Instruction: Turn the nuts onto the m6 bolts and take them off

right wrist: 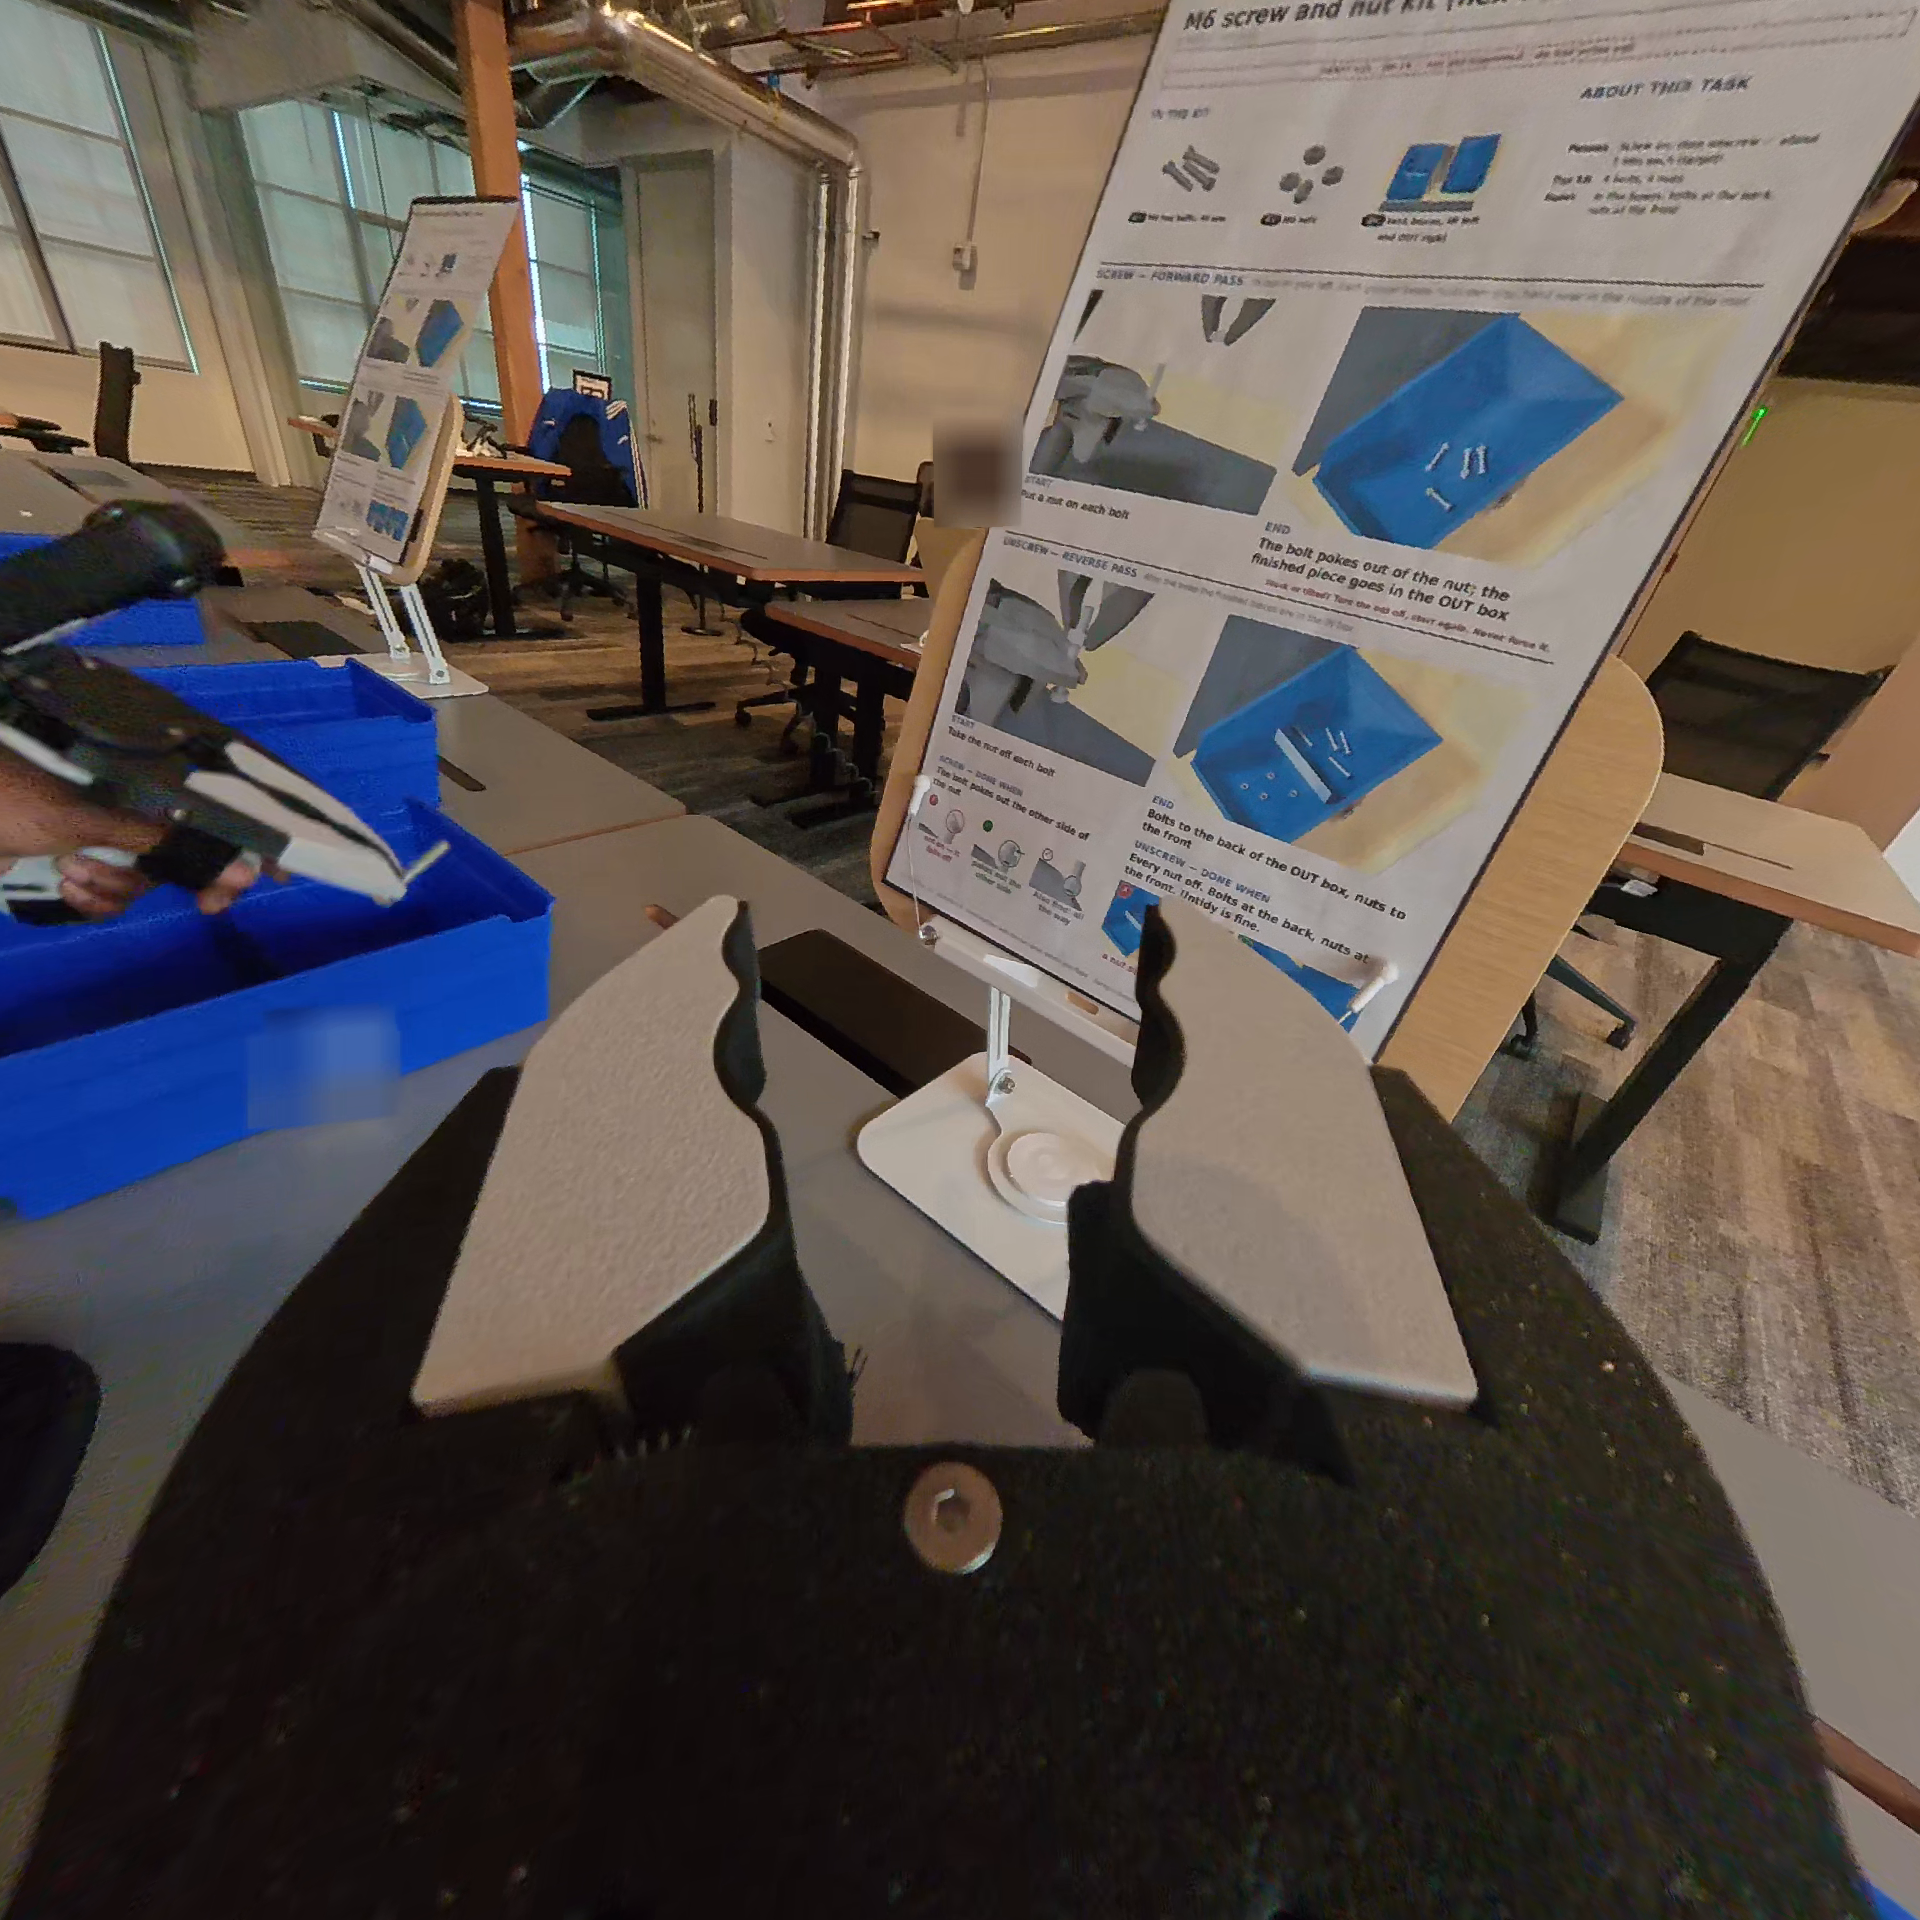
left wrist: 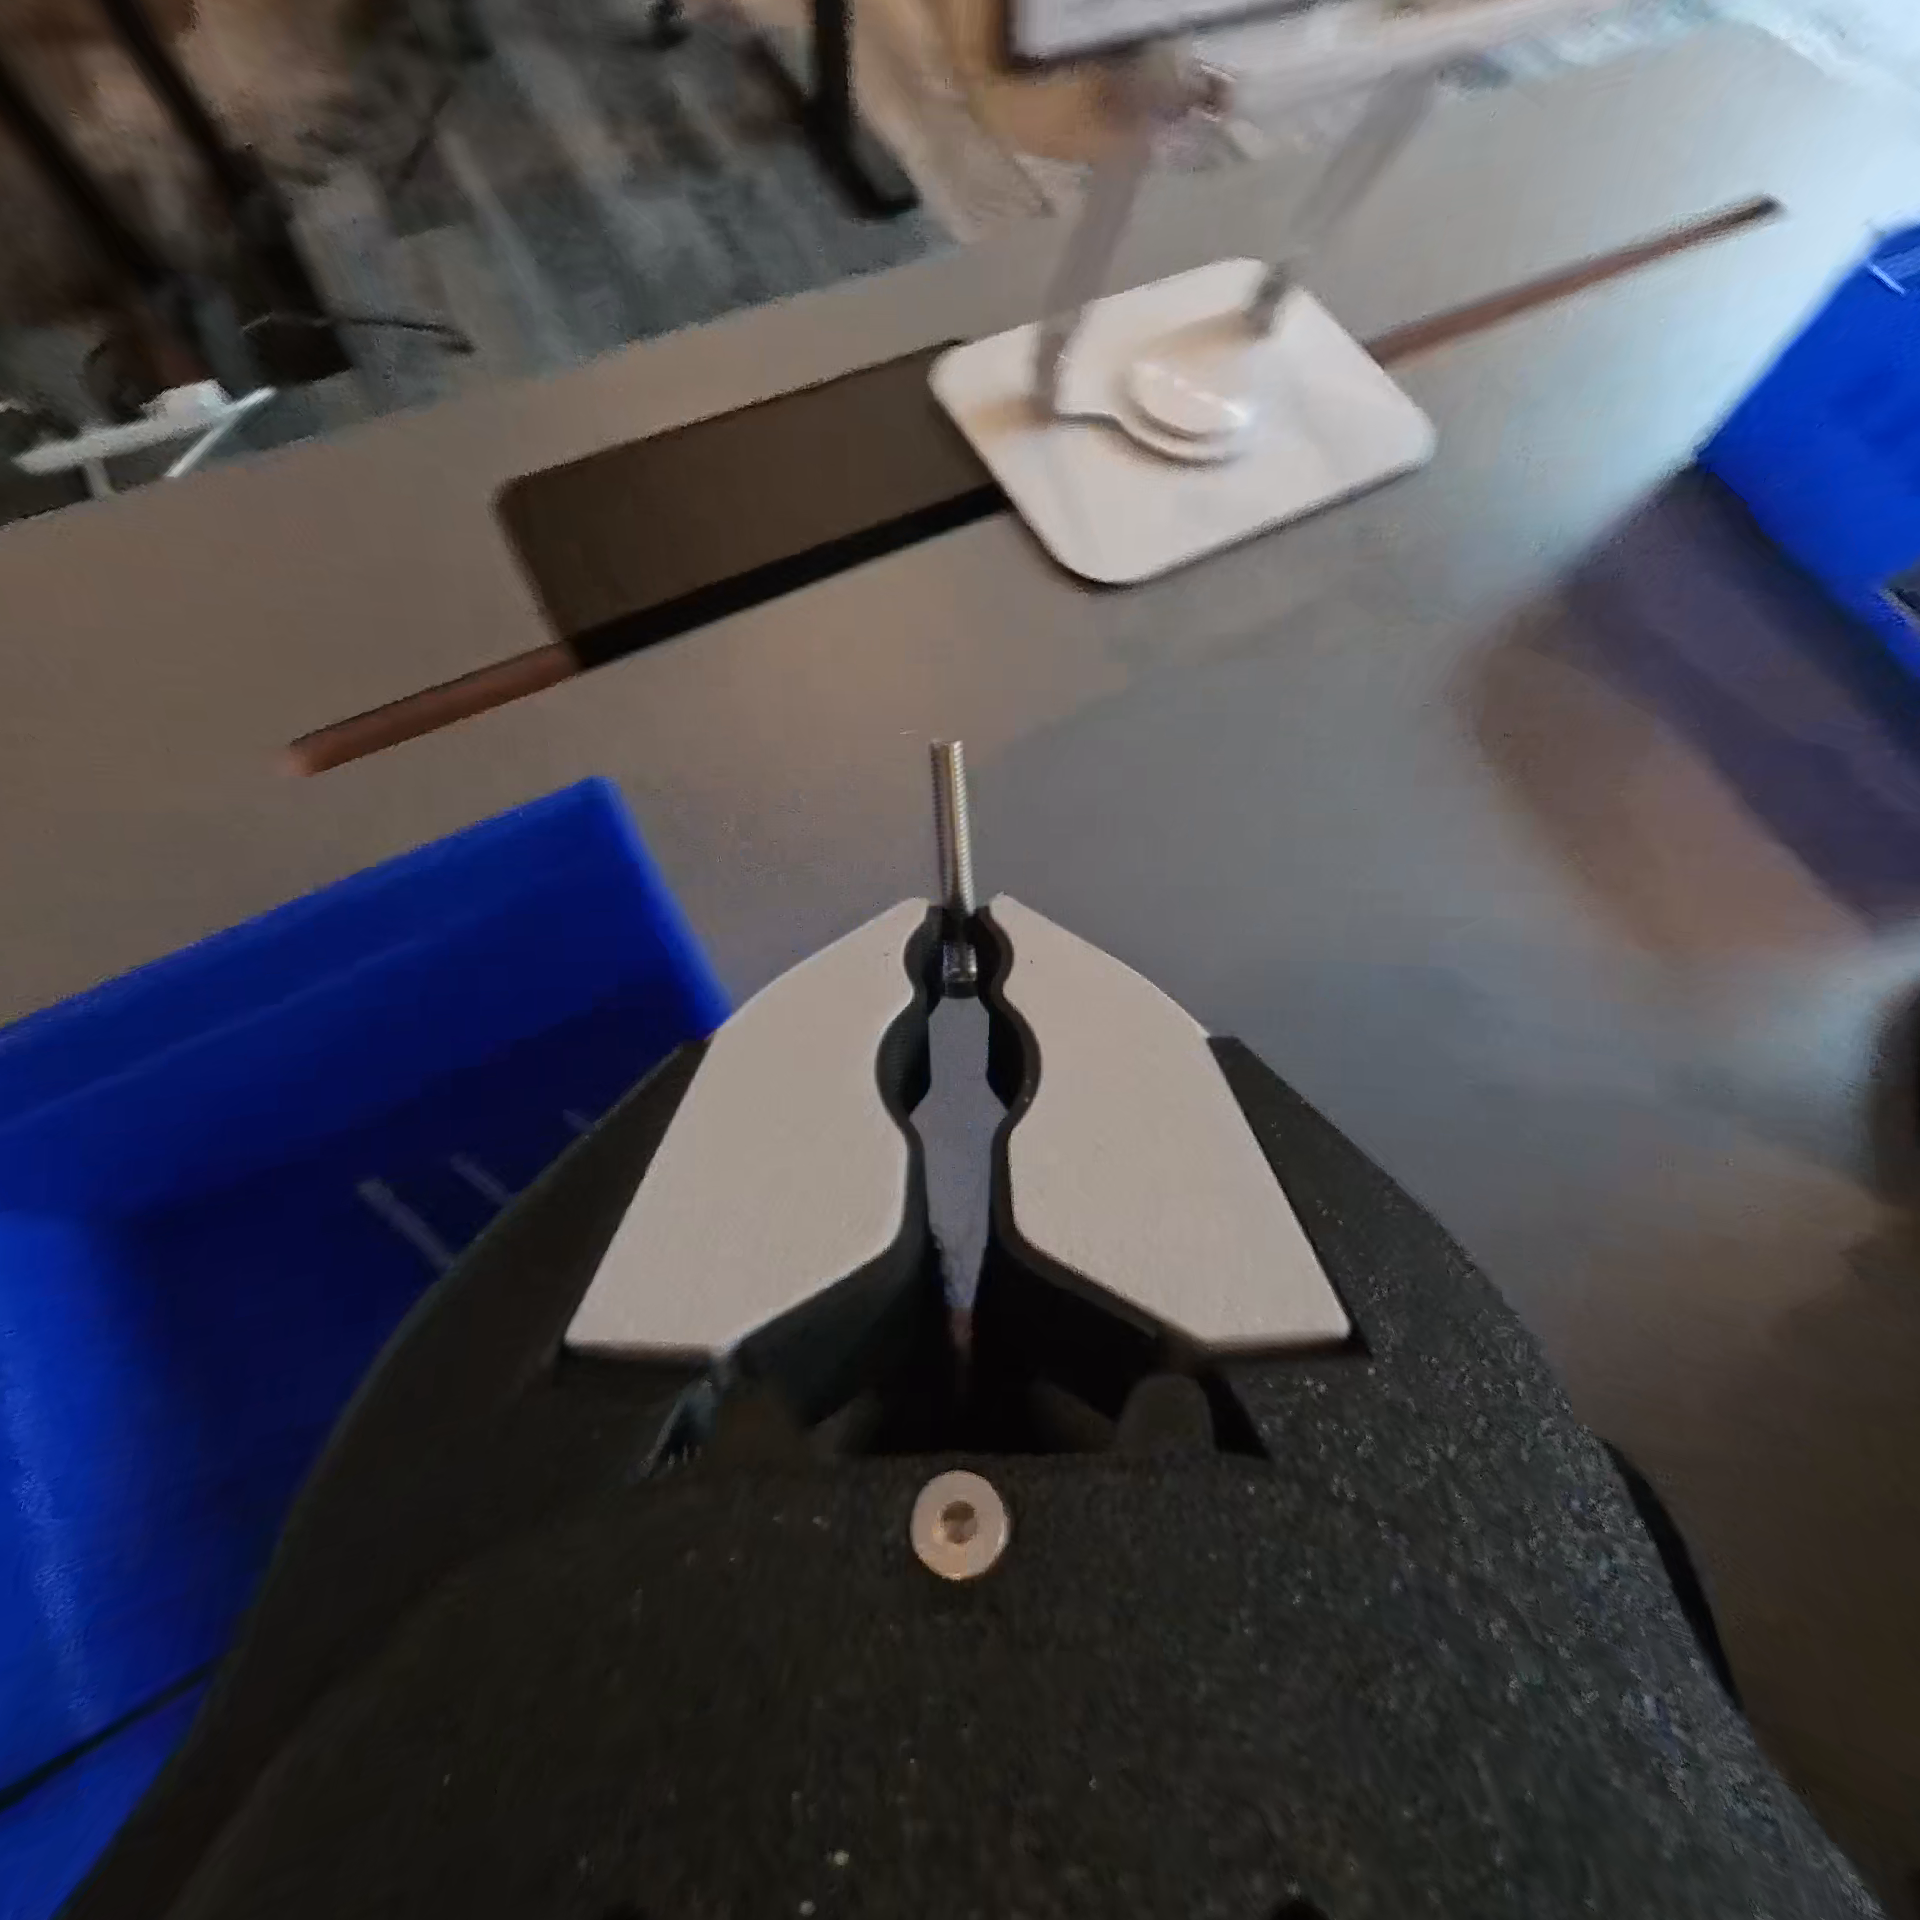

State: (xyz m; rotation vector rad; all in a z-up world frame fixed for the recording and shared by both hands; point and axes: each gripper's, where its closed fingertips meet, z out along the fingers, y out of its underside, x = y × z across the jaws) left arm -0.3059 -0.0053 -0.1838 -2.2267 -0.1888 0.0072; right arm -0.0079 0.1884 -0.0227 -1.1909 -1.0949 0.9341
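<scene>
Left gripper clamped on bolt, frame centre, thread poking forward | right gripper jaws wide apart, bare | blue bin left of frame, contents unclear

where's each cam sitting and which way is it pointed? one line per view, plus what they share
Left wrist view: on the left gripper, looking along its closed fingers down at the grey table; a bolt pokes out past the tips.
Right wrist view: on the right gripper, fingers apart, facing the instruction board; a hand shows at left.
Shared: the blue bin, white stand base, left gripper with bolt.
</scene>
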